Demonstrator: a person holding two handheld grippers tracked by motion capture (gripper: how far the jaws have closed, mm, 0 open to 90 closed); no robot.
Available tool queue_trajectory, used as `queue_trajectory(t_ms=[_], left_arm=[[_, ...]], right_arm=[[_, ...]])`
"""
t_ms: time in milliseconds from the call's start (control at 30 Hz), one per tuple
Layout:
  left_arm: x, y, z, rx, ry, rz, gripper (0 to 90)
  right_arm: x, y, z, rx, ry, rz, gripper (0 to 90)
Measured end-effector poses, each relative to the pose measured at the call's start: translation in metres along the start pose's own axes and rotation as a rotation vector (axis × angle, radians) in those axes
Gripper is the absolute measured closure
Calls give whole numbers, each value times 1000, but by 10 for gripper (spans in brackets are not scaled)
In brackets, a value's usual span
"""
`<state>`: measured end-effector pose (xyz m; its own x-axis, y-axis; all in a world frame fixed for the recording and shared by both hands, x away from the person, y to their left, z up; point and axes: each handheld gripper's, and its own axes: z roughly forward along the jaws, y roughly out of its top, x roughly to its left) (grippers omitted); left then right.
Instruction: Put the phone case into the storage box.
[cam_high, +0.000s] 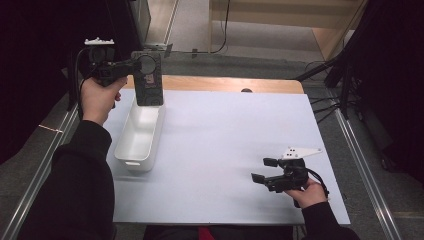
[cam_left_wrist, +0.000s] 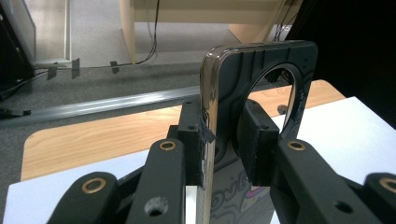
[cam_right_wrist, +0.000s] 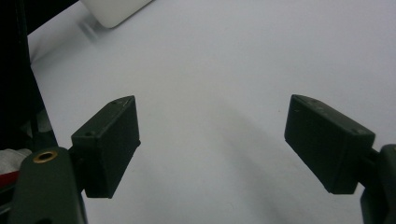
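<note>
A white rectangular bin stands on the left part of the white table; its inside is seen as bare white, though the far end of it is covered from the high view by what hangs above. A corner of the same bin is cut off at the top edge of the right gripper view.

Just above the far end of the bin, a dark flat pouch is held upright by the left gripper, whose jaws are closed onto it from both faces. In the left gripper view the pads are seen pressed against the pouch just below its handle hole, one on each side. The lower part of the pouch is cut off at the bottom of that view, and the coloured print there cannot be read.

The pouch is seen as glossy black with rounded corners, a large round handle opening near its top, and a faint pattern with pink and white marks lower down.

The right gripper is held well away from the bin, near the table's near right corner, with its jaws spread wide and nothing between them.
</note>
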<state>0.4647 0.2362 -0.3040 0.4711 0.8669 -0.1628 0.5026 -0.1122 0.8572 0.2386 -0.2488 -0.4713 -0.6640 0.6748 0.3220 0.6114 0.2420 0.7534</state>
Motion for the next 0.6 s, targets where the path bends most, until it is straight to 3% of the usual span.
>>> queue_trajectory(t_ms=[267,600], left_arm=[[13,-3,9,9,31,-8,719],[18,-7,18,-2,32,28,718]], right_arm=[[1,0,-2,-8,0,4,171],[2,-1,-2,-7,-1,4,171]])
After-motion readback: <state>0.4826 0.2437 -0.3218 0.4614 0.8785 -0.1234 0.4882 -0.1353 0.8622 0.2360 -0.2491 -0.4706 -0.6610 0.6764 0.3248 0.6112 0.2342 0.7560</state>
